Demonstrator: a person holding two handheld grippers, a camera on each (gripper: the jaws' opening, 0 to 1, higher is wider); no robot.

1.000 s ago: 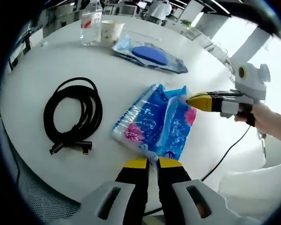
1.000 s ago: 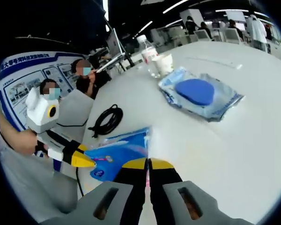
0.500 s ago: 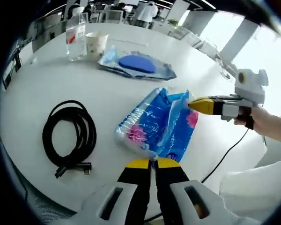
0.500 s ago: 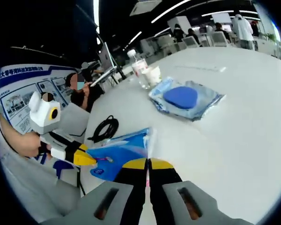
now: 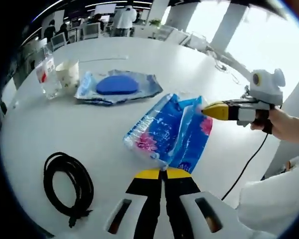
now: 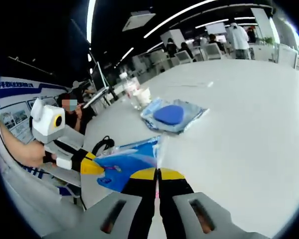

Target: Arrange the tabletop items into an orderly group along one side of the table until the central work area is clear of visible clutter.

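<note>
I pinch the crinkly blue plastic pack with both hand-held grippers, left and right, so I can move it off the white desk middle.

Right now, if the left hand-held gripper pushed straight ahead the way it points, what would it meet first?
The left hand-held gripper is already shut on the near edge of the blue wipes pack, so it would push that pack first. Beyond it lies the blue sponge bag, though depth is unclear.
</note>
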